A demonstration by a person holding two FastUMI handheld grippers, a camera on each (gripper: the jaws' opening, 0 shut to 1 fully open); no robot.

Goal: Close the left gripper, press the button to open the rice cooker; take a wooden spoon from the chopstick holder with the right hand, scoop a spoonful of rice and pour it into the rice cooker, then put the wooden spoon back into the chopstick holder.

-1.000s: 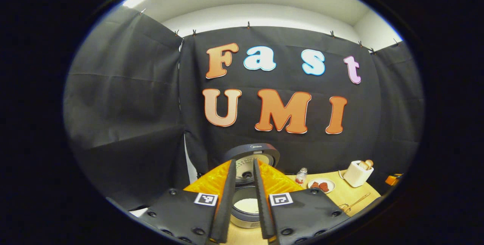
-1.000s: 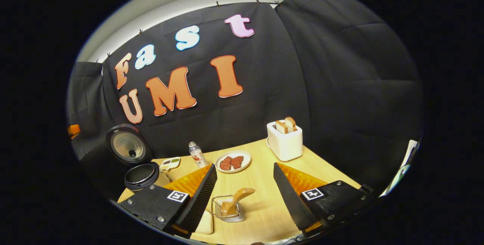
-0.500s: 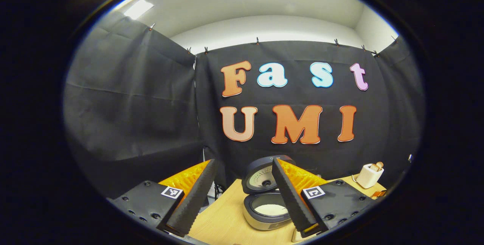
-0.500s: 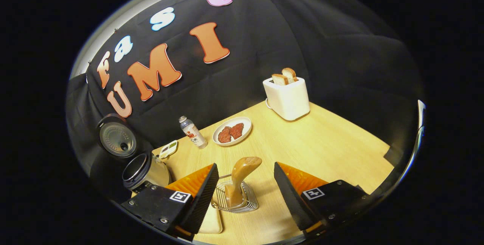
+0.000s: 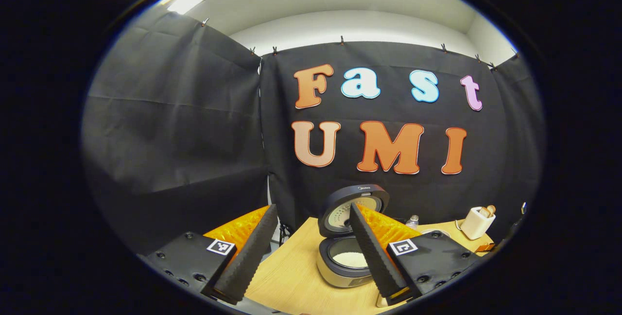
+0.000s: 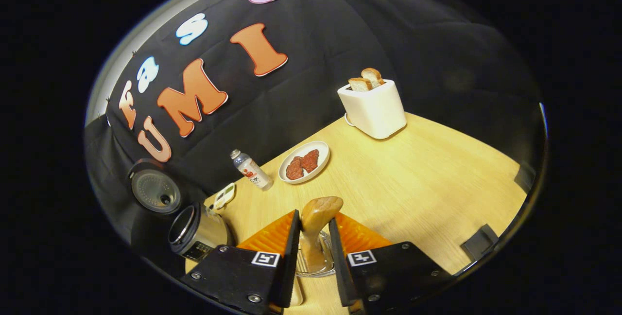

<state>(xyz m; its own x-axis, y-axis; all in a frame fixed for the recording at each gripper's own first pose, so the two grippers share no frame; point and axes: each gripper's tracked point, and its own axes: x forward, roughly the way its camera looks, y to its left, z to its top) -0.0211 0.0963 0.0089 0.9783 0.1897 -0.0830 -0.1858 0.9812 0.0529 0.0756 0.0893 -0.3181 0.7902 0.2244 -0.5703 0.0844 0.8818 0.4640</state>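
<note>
Booth w/ black cloth walls (image 5: 170, 125), pale ceiling strip above. Light wood table (image 6: 418, 179) carries everything; far edges cut off by the round view.

Landmark = rice cooker (image 5: 346, 259). Sits on the table w/ lid (image 5: 352, 204) tipped up behind the pot, white rice in the pot. In right gripper view the rice cooker (image 6: 199, 231) is at lower left, lid (image 6: 154, 192) up, inside of pot hard to see.

White toaster (image 6: 373, 107) w/ two bread slices, well apart from the cooker, far back of the table by the wall. White plate (image 6: 305, 161) w/ reddish-brown pieces lies between cooker & toaster. Small bottle (image 6: 251, 170) stands just beside the plate, cooker side. Small flat pale item (image 6: 224, 195) near the cooker, can't tell what.

Left gripper (image 5: 311, 244): fingers spread wide, holding nothing, up above the table's near edge in front of the cooker; its one finger hides part of the pot rim.

Right gripper (image 6: 312, 249): fingers nearly together around the wooden spoon (image 6: 318, 222), both seem pressed on its handle. Spoon stands upright in the wire chopstick holder (image 6: 316, 264), near the cooker; holder mostly hidden by the fingers, spoon's lower end not visible.
</note>
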